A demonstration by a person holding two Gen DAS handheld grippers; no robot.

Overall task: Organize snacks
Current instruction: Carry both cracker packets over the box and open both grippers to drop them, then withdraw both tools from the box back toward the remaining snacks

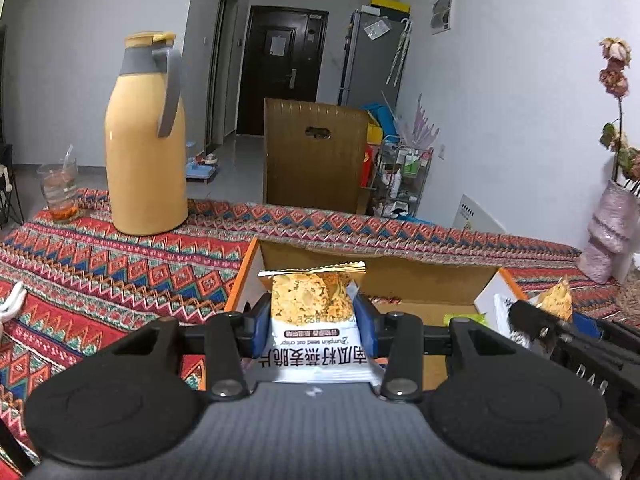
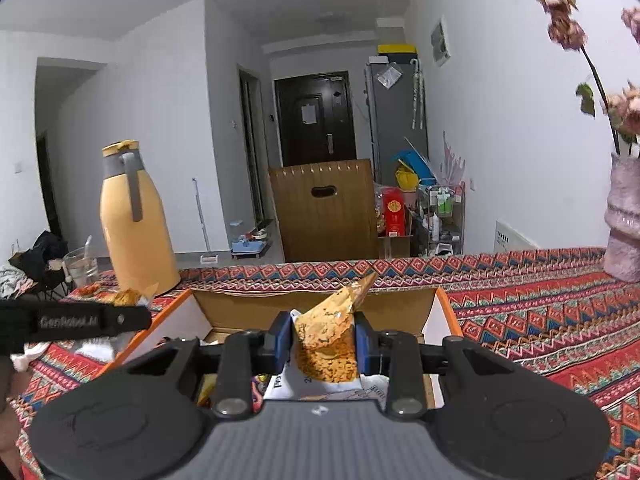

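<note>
My left gripper (image 1: 313, 316) is shut on a white oat crisp packet (image 1: 310, 300), held flat and upright between its blue pads. It hangs over the near left part of an open cardboard box (image 1: 424, 276) with orange edges. My right gripper (image 2: 323, 344) is shut on a second oat crisp packet (image 2: 328, 344), which is twisted, its top corner pointing up to the right. That packet hangs over the same box (image 2: 280, 308). The right gripper (image 1: 560, 320) with its packet shows at the right in the left wrist view. The left gripper (image 2: 120, 318) shows at the left in the right wrist view.
A yellow thermos jug (image 1: 146, 136) and a glass with a straw (image 1: 58, 192) stand at the back left of the patterned tablecloth (image 1: 100, 264). A pink vase with dried flowers (image 2: 624, 220) stands at the right. More packets lie inside the box.
</note>
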